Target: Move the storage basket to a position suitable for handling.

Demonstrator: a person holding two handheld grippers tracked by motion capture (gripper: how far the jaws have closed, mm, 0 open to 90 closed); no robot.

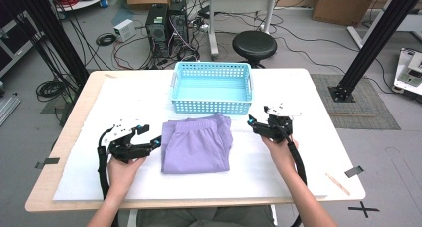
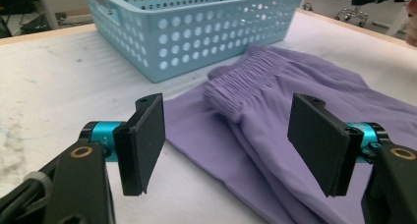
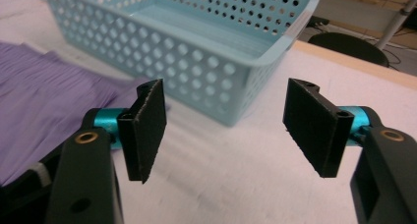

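- The purple shorts (image 1: 197, 144) lie folded into a neat block on the white cloth-covered table (image 1: 308, 172), just in front of the blue basket (image 1: 211, 106). Their far edge, with the gathered waistband, sits very near the basket's front wall; whether the two touch cannot be told.
- The basket stands empty at the far middle of the table, open side up.
- The left tongs (image 1: 155, 143) sit just beside the left edge of the shorts, jaws spread wide with nothing between them. In the left gripper view they look across the shorts (image 2: 275, 111) toward the basket (image 2: 196, 42), the pads clear of the cloth.
- The right tongs (image 1: 252, 122) are near the right far corner of the shorts, beside the basket's front right corner. Their jaws also stand wide apart and hold nothing; in the right gripper view the bare table shows between them, with the basket (image 3: 206, 71) ahead and the shorts (image 3: 44, 101) off to one side.
- Judged from this, the folding looks finished: the shorts are compact and squared off.
- What seems left is the move itself: grasp the folded block from both sides, lift it without letting it unfold, and set it down inside the basket. None of that has begun.
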